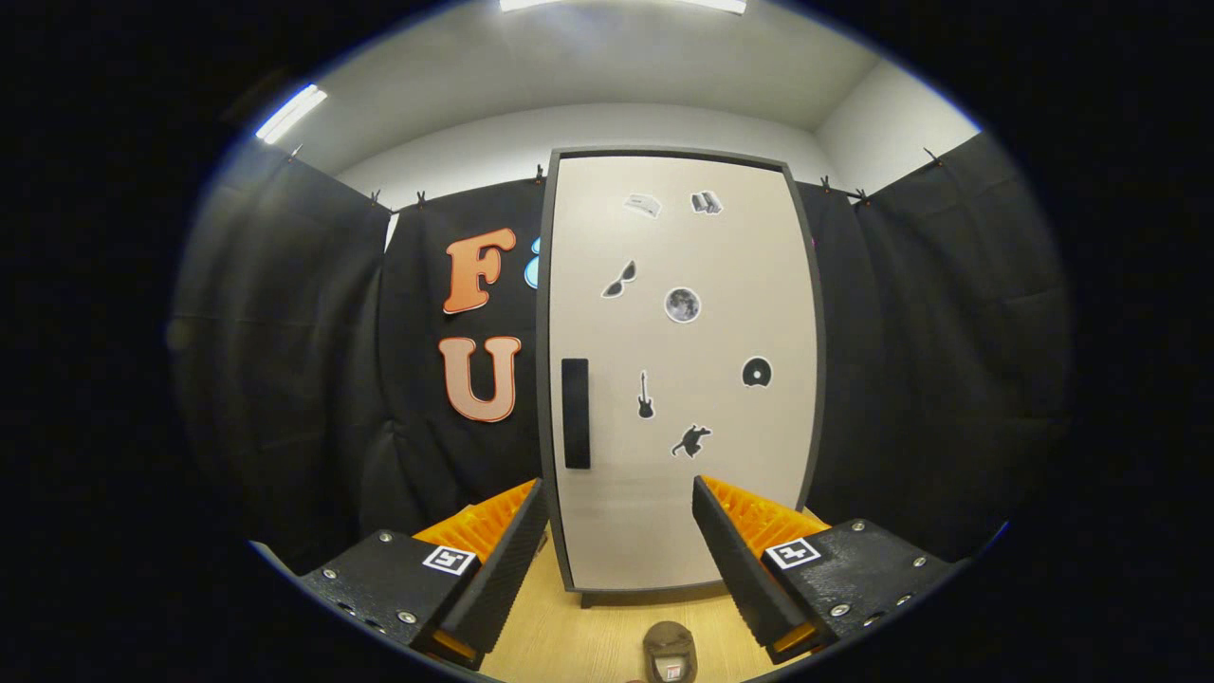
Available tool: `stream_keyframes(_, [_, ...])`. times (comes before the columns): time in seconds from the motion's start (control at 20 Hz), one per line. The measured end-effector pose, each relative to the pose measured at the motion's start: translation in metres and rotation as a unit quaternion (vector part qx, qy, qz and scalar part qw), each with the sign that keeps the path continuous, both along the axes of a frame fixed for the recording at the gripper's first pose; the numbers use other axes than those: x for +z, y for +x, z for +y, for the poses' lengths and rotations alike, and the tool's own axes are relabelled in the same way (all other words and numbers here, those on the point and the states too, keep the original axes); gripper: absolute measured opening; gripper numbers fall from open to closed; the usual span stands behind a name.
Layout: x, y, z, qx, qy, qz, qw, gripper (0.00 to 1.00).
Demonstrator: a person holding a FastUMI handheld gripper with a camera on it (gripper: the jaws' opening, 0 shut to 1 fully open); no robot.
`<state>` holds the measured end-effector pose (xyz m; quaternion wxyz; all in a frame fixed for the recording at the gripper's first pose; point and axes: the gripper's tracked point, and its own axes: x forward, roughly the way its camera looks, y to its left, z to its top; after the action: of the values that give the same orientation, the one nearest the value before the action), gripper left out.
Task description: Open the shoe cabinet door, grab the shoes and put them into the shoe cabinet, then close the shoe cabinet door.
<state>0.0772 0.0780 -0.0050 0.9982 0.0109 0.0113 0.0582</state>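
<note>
Jaws: black gripper fingers are spreading wide, holding nothing.
Door: tall cream flat-panel shoe cabinet door is standing shut at the wooden floor's far edge.
Handle: black upright bar handle looks stiff; pinch there.
Shoe: small brown shoe probably feels light.

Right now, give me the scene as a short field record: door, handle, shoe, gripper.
cabinet door: shut, stickers on its front
handle: dark vertical bar by the door's left edge, beyond the fingers
shoe: on the wooden floor, between the fingers, only partly in view
gripper: open, fingers apart, holding nothing, aimed at the door
</note>
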Motion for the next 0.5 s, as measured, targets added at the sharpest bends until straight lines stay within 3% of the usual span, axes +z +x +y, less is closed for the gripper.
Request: stream_keyframes(0.5, [0.005,0.107,0.056,0.03,-0.006,-0.005,1.0,0.95])
